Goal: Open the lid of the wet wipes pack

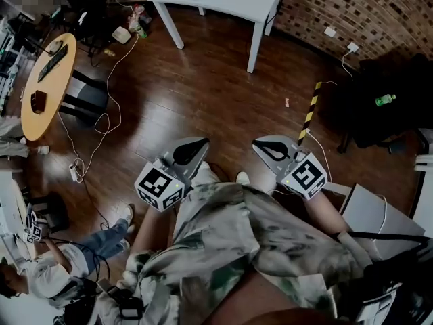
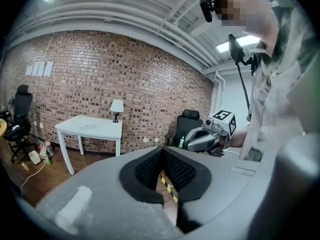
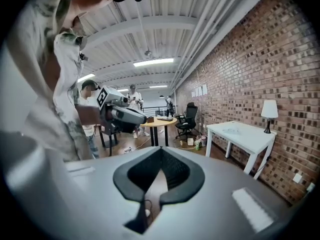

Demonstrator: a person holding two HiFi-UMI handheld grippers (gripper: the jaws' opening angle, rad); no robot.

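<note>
Glossy wood, rough brick
Floor (image 1: 203, 100) planks shine; wall (image 1: 369, 12) coarse; left hand-held gripper (image 2: 162, 151) smooth grey plastic, pads (image 2: 179, 171) textured.

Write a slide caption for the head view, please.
Left claw and right claw, both shut and empty, held over a wood floor.
</note>
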